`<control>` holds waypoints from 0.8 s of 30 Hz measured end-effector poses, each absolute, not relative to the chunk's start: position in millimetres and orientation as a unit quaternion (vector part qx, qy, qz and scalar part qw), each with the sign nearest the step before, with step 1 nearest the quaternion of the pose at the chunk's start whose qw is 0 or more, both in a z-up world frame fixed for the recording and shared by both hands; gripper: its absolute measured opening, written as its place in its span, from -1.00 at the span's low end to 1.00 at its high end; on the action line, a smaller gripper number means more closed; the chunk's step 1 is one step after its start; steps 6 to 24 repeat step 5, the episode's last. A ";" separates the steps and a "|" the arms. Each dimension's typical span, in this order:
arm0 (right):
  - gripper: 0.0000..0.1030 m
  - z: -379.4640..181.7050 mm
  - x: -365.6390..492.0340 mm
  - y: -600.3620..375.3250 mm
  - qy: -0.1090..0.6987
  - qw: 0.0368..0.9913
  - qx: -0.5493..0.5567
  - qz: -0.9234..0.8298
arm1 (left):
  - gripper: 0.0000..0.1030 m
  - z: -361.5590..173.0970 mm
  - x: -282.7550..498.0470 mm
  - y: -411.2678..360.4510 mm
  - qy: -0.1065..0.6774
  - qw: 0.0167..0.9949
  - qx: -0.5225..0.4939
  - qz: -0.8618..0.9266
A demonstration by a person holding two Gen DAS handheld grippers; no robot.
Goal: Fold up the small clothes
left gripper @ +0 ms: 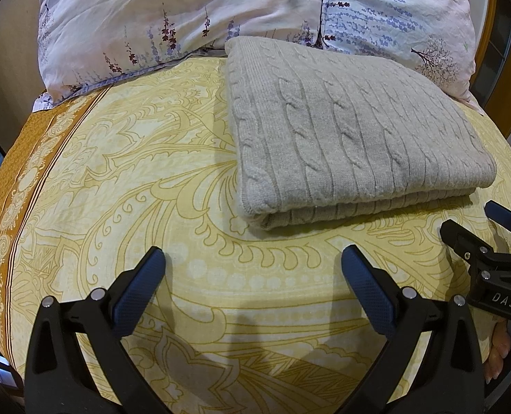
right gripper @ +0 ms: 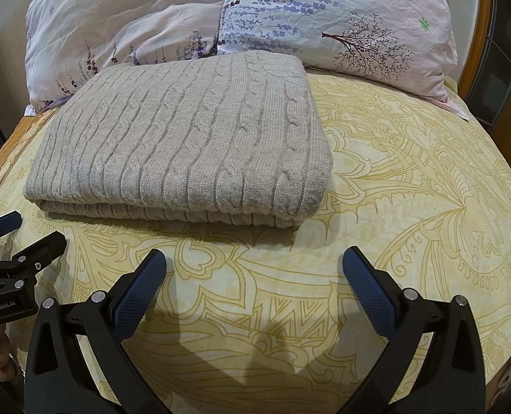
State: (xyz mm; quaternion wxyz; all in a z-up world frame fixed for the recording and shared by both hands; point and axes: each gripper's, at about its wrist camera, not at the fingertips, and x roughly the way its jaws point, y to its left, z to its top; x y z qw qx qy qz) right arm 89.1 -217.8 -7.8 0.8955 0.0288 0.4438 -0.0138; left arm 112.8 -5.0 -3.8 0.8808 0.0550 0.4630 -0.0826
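Both of my grippers are spread wide and hold nothing. From its own camera the left gripper (left gripper: 253, 262) hangs over bare bedspread, blue textured pads well apart, and the right gripper (right gripper: 254, 262) shows the same wide gap over the same cloth. I judge that I am keeping them low and near the front edge of the bed so either one can reach the knit's near edge without crossing the other.

Just beyond them lies the grey cable-knit garment (left gripper: 352, 127), folded into a thick rectangle with its stacked fold edges facing me. It sits to the right of the left gripper and to the left of the right one, so it lies roughly between the two, apart from both. It reads as already folded, and whether another fold is wanted I cannot say.

It rests on the yellow paisley-patterned bedspread (left gripper: 134, 179), with its far edge up against the pale floral pillows (left gripper: 172, 20) at the head of the bed.

Writing: the right gripper's body, seen at the edge of the left view, carries white letters "DAS". The left gripper's body in the right view reads "GenRoboLAI", or close to it.
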 end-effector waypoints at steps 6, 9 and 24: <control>0.97 -7.9 89.1 -217.7 0.444 0.896 0.029 -0.014 | 0.97 -3.6 112.7 -5.1 0.463 0.881 0.055 -0.083; 0.97 -7.9 89.1 -217.7 0.444 0.896 0.029 -0.014 | 0.97 -3.6 112.7 -5.1 0.463 0.881 0.055 -0.083; 0.97 -7.9 89.1 -217.7 0.444 0.896 0.029 -0.014 | 0.97 -3.6 112.7 -5.1 0.463 0.881 0.055 -0.083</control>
